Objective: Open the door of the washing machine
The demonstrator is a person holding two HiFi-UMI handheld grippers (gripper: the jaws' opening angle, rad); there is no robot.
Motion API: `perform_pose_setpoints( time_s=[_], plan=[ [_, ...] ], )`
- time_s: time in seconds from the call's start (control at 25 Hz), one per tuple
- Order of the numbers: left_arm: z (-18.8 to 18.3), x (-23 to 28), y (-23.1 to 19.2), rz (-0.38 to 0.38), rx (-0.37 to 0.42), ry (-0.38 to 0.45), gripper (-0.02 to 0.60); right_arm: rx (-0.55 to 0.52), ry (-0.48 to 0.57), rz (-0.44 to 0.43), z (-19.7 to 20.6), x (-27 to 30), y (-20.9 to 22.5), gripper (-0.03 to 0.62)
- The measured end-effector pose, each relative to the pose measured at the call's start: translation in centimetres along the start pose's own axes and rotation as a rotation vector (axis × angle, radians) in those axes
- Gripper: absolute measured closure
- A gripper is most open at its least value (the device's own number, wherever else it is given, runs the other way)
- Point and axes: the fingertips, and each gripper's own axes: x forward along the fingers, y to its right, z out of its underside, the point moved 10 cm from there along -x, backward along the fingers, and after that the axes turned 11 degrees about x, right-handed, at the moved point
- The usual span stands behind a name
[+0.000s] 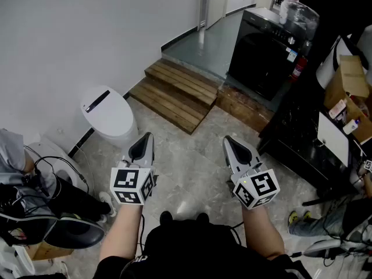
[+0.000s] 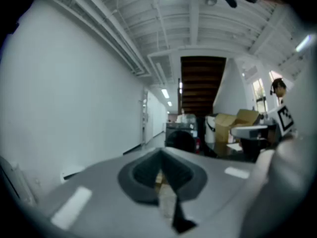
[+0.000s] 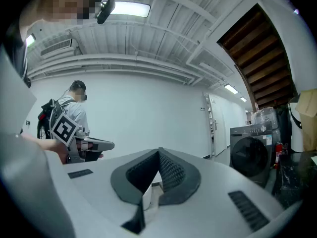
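I have both tools held out level in front of me, side by side and well apart. The left gripper point(image 1: 145, 141) has its jaws pressed together with nothing between them; its own view shows the dark pads meeting along a single seam. The right gripper point(image 1: 231, 144) is the same, its jaws together and empty.

The washing machine point(image 1: 264, 54) stands at about one o'clock from me, well away from both grippers, on the far side of a low raised floor. It is a dark front-loader, and in the right gripper view its round door point(image 3: 250, 156) looks flush with the front, so I read it as closed. A red fire extinguisher point(image 1: 298, 67) stands just beside its right side.

At twelve o'clock, between me and the machine's level, are the wooden steps point(image 1: 174, 92). A white toilet point(image 1: 107, 112) sits against the wall at ten o'clock. At two to three o'clock a dark table point(image 1: 302, 150) carries cardboard boxes point(image 1: 349, 77).

In the right gripper view another person point(image 3: 74, 114) stands at nine o'clock, holding a similar marked tool.
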Motion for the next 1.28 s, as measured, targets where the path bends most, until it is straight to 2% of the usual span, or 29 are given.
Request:
perform_pose_setpoints(
  time_s=[0.28,0.44,0.56,0.72,0.84,1.04,1.28],
  plan=[
    [0.3,-0.5,2.5,-0.015,-0.01,-0.008,0.574,0.01,0.012,-0.005,0.1,-1.9,1.4,0.603],
    [-0.4,-0.5,4.1,-0.022,-0.002,-0.001,0.574,0.074,0.056,-0.005,-0.4,-3.2,2.5,0.602],
    [-0.7,-0.7,5.3,-0.03,0.005,-0.002,0.574,0.113,0.081,-0.041,-0.4,-4.1,3.0,0.6],
    [-1.0,-1.1,6.6,-0.04,0.016,-0.003,0.574,0.138,0.064,-0.085,0.0,-4.8,3.3,0.6],
    [-0.3,-0.7,6.9,-0.042,-0.015,-0.026,0.574,0.158,0.025,-0.099,0.7,-4.7,3.6,0.6],
    [-0.1,1.7,6.8,-0.02,-0.041,-0.03,0.574,0.177,-0.02,-0.1,0.6,-3.5,5.3,0.6],
    [-0.1,7.6,4.5,0.025,-0.05,-0.026,0.572,0.194,-0.051,-0.073,1.0,0.8,7.7,0.6]
  ],
)
